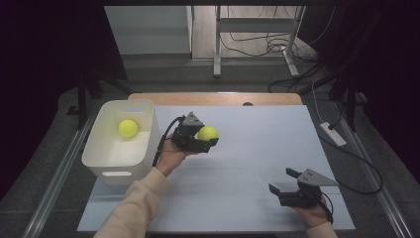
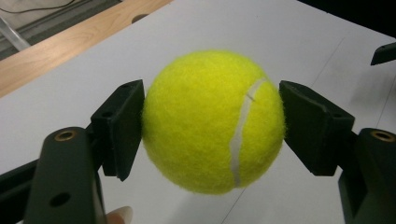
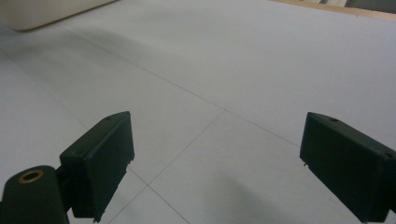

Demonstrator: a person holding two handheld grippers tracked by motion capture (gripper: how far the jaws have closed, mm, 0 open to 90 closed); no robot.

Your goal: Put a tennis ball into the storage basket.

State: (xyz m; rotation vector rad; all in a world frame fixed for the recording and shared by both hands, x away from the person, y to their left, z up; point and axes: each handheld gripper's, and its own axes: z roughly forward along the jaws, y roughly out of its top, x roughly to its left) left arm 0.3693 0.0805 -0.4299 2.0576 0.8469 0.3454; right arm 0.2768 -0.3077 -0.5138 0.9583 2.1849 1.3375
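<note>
White bin [image 1: 120,148] sits on the grey-topped table [image 1: 257,148].

No readable text, label, brand, number or sign appears anywhere, neither on the fuzzy yellow tennis ball [image 2: 212,122], whose only marking is a plain white seam, nor on the white plastic bin [image 1: 101,154].

A white plastic bin [image 1: 101,148] stands at the left edge of the surface [image 1: 257,148], with a cut-out handle in its near wall. Inside it lies a yellow-green ball [image 1: 128,128], close to the far wall. The surface is pale grey-white with thin seam lines, and a strip of wood [image 1: 218,98] shows along its far edge. Behind it, on the floor, stand metal frame legs [image 1: 217,44] among loose black cables [image 1: 257,47]. A white power strip [image 1: 333,133] lies on the floor to the right.
</note>
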